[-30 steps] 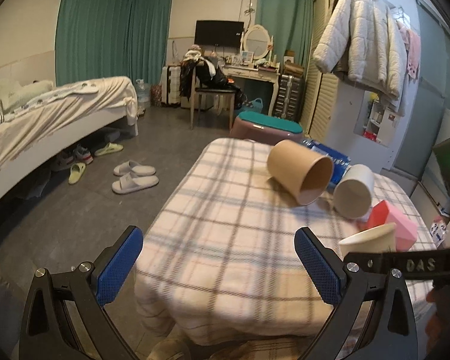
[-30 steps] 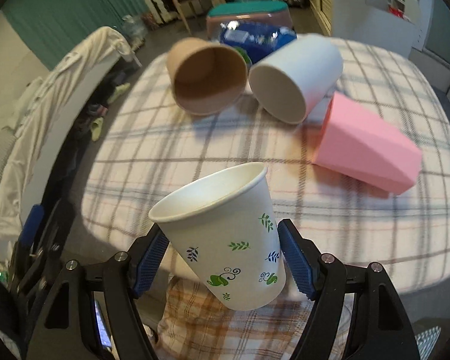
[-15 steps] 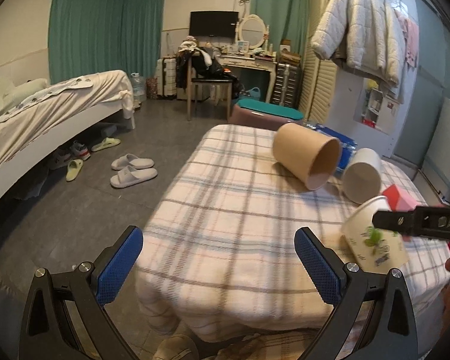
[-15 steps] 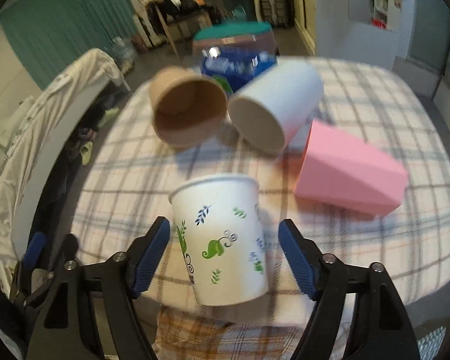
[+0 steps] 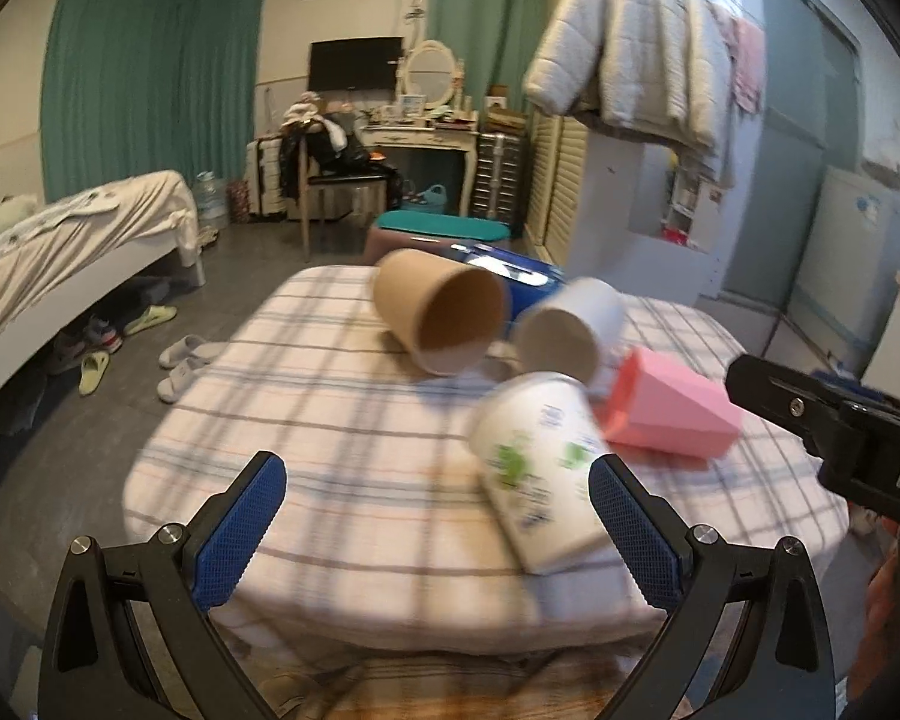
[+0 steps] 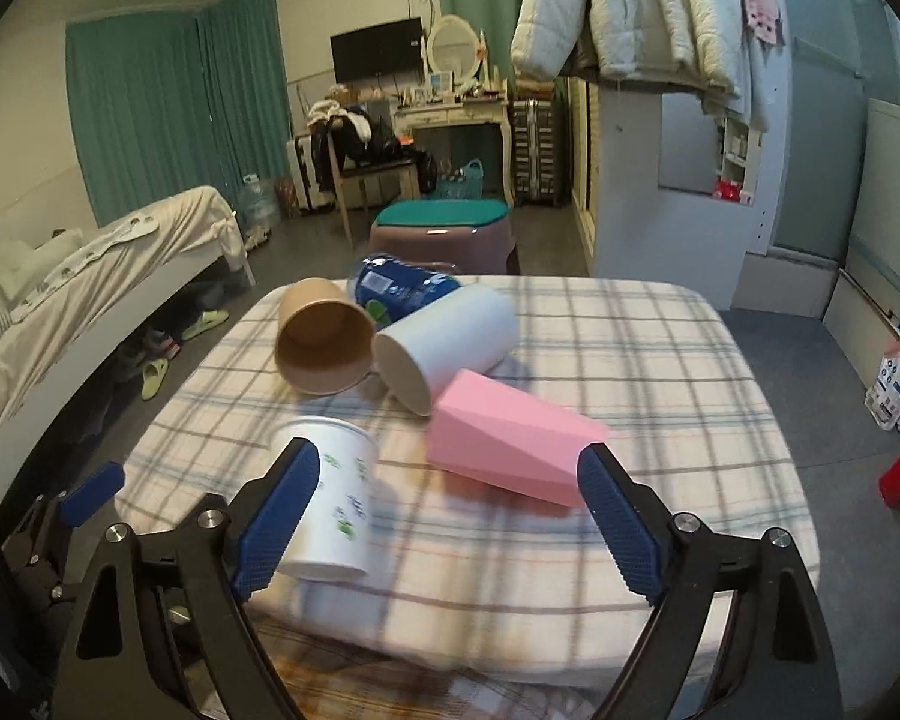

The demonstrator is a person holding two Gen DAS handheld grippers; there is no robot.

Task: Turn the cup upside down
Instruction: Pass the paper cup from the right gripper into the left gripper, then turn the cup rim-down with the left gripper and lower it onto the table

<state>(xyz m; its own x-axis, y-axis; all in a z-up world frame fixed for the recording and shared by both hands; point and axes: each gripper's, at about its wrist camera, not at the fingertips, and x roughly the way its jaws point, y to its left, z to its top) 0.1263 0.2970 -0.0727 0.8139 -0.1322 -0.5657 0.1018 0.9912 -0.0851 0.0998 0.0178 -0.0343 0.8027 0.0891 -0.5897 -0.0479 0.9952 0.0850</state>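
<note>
The white paper cup with green leaf prints (image 6: pixel 333 504) stands upside down and a little tilted near the front edge of the plaid-covered table (image 6: pixel 630 360), blurred in both views. It also shows in the left wrist view (image 5: pixel 540 468). My right gripper (image 6: pixel 447 522) is open and empty, its left pad beside the cup. My left gripper (image 5: pixel 438 531) is open and empty, at the table's front edge just left of the cup.
A brown paper cup (image 6: pixel 324 342), a white cup (image 6: pixel 450 342) and a pink faceted cup (image 6: pixel 510 444) lie on their sides mid-table, with a blue packet (image 6: pixel 402 291) behind them. A teal-topped stool (image 6: pixel 444 228) stands beyond; a bed (image 6: pixel 90 276) at left.
My right gripper turned the leaf-print cup over, opened and let it go; the cup now rests rim-down on the table. The left gripper stayed open and moved a little forward.
</note>
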